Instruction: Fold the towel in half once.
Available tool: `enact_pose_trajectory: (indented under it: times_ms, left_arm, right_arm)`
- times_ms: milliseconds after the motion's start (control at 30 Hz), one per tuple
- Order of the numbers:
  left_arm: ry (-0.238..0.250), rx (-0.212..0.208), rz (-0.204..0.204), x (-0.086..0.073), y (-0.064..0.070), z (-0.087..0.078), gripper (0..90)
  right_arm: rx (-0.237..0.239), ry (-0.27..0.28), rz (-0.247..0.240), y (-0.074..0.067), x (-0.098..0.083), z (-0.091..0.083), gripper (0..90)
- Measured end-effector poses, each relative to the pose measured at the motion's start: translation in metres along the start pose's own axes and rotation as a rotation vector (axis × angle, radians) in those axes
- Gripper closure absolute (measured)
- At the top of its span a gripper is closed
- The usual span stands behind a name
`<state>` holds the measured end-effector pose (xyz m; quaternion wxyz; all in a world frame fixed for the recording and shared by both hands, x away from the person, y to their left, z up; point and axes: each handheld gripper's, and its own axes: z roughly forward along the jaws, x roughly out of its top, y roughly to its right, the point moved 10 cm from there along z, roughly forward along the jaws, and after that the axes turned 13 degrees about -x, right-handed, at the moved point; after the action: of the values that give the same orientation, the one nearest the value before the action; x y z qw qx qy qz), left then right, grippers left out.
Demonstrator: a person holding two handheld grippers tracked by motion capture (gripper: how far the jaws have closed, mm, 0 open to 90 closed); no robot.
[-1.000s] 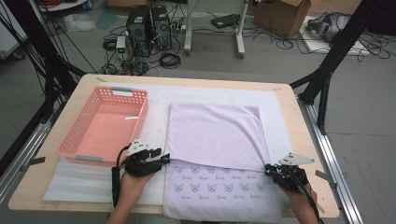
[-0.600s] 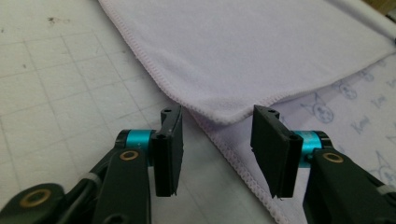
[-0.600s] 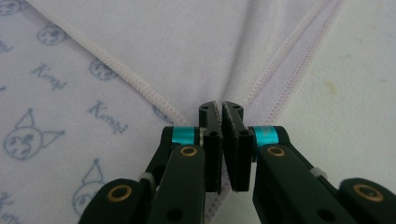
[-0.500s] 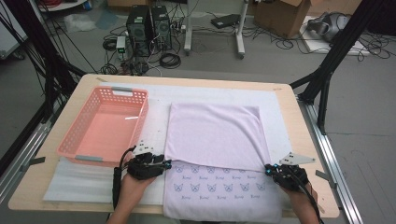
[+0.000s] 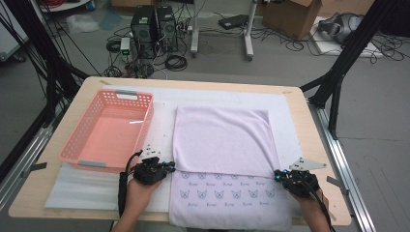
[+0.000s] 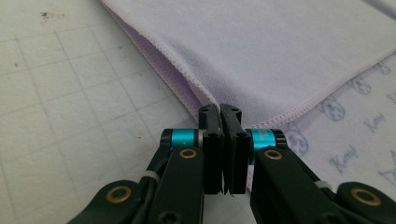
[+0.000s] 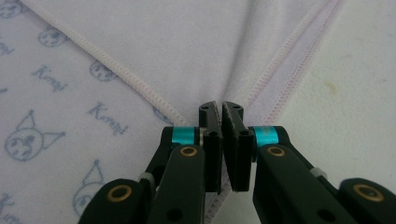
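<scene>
Towel (image 5: 222, 145) on counter (image 5: 309, 121), far half folded over near strip printed with cat faces, script too small to read. Left hand-held gripper (image 6: 220, 112) pinched shut on fold's corner; right hand-held gripper (image 7: 221, 108) likewise at opposite corner. Pink basket (image 5: 77, 145) beyond left hand-held gripper, holding nothing.
</scene>
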<state>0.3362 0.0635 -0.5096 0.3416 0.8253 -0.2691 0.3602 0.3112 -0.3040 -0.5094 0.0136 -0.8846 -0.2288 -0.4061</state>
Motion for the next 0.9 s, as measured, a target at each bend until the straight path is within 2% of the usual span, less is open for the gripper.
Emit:
enact_pose_trajectory:
  times_ms: [167, 367, 700, 900]
  left_arm:
    - [0.066, -0.047, -0.003, 0.008, 0.007, -0.008, 88.1]
    - [0.1, -0.101, -0.014, 0.008, 0.016, -0.017, 88.3]
    - [0.135, -0.129, -0.024, 0.001, 0.031, -0.032, 88.3]
    - [0.137, -0.162, -0.018, -0.01, 0.047, -0.038, 88.3]
  right_arm:
    - [0.023, 0.025, 0.042, 0.004, 0.002, -0.003, 86.6]
    - [0.029, 0.042, 0.069, 0.007, 0.003, -0.008, 86.7]
    - [0.019, 0.07, 0.09, 0.007, 0.003, -0.023, 86.7]
    - [0.013, 0.07, 0.114, 0.005, -0.007, -0.039, 86.7]
